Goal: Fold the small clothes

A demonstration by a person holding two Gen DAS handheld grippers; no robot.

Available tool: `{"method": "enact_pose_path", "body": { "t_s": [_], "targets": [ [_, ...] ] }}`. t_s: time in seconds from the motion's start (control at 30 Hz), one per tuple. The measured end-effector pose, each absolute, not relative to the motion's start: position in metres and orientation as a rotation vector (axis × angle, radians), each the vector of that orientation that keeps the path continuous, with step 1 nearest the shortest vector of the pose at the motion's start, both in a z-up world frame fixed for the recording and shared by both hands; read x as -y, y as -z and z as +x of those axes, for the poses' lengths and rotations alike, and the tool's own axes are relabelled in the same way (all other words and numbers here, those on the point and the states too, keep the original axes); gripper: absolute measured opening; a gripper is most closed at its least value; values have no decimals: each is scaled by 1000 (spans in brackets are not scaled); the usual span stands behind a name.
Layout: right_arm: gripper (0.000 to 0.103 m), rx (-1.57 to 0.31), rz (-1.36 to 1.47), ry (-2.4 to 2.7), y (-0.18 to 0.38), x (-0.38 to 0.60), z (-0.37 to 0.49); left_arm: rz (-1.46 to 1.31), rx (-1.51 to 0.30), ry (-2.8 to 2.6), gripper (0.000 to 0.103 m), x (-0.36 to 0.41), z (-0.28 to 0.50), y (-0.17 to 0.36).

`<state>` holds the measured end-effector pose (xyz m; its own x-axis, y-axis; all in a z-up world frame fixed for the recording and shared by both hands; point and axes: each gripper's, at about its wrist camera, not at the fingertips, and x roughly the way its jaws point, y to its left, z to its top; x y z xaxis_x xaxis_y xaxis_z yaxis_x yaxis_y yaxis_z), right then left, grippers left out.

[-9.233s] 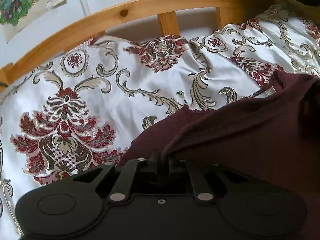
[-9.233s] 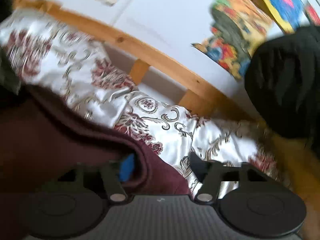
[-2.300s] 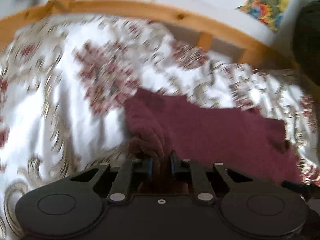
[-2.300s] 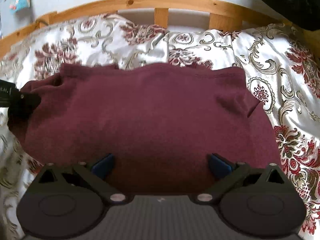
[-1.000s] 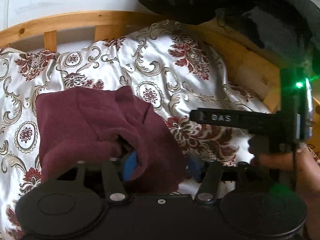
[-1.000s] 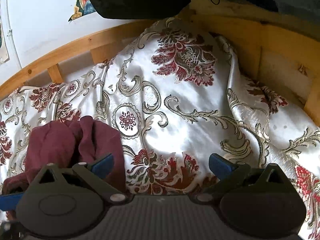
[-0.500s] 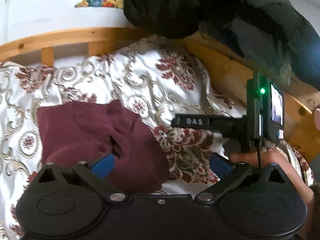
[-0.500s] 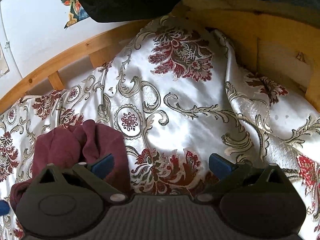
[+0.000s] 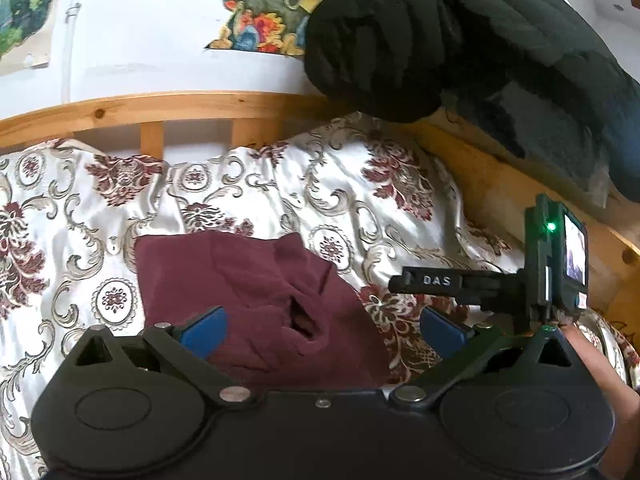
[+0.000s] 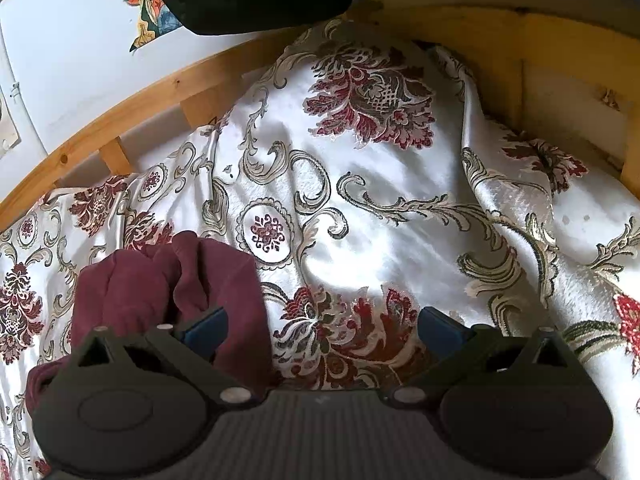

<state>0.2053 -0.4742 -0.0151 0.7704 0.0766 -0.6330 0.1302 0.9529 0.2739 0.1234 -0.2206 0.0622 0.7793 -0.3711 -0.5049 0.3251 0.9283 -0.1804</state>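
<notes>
Released garment (image 9: 256, 300), grippers now apart

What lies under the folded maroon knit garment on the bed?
The maroon knit garment rests on the white satin bedspread with red floral scrollwork, which shows on all visible sides. Whatever lies directly beneath it, or between its folded layers, is covered.

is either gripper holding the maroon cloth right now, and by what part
Nothing is held. The left gripper and right gripper both have their jaws wide open, and the folded maroon garment lies free on the patterned bedspread.
</notes>
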Motion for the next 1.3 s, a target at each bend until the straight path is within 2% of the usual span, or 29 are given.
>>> {"method": "enact_pose_path", "body": {
  "t_s": [0.6,0.83,1.17,1.3],
  "targets": [
    [103,-704,278,31,18,467,210,-44,-530,458,102,226,113,-60],
    [103,-613,333,38,10,468,203,-37,-496,446,102,217,105,-63],
    [103,-534,386,-10,4,461,202,-51,-358,323,102,190,94,-68],
    [103,-528,370,-52,5,450,203,-74,-373,291,102,175,98,-64]
  ]
}}
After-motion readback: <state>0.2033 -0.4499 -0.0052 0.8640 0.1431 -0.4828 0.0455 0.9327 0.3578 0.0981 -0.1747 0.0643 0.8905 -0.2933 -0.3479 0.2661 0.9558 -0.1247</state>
